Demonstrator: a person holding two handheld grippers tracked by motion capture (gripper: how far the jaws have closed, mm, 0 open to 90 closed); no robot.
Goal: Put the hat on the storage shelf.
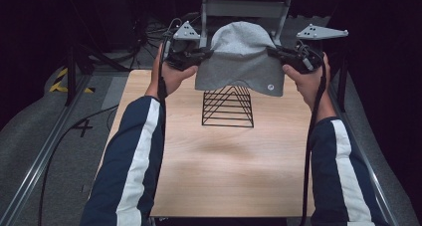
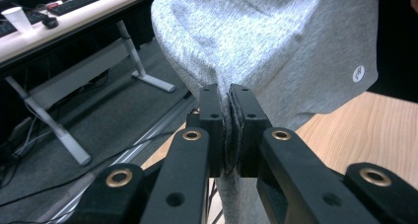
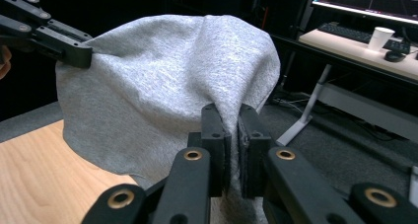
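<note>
Grey hat (image 1: 240, 56) is held up in the air over the far half of the table (image 1: 224, 161), stretched between both grippers.

Left gripper (image 1: 201, 54) is clenched on the hat's left edge. In the left gripper view its 2 black jaws are pinched together with a fold of grey fabric (image 2: 276, 51) caught between them, and the cloth bunches up where it enters the jaws. A small round white logo (image 2: 359, 74) sits low on the hat's side there; the same logo (image 1: 270, 86) shows near the hat's bottom right edge in the high view.

Right gripper (image 1: 272, 51) is clenched on the right edge. In the right gripper view the jaws are closed on a fold of the hat (image 3: 162, 86), and the left gripper (image 3: 81, 55) shows at the far left biting the opposite edge.

Directly below the hat a black wire rack (image 1: 228, 106) shaped like a pyramid stands on the table. The hat's lower edge hangs in front of the rack's tip in the high view; can't tell if they touch.

Both hands sit at the far end of the table, left hand (image 1: 171, 76) and right hand (image 1: 308, 81), sleeves dark blue with a white stripe (image 1: 137, 151).

Background: a desk with a keyboard (image 3: 347, 32) and a white paper cup (image 3: 381, 38).
</note>
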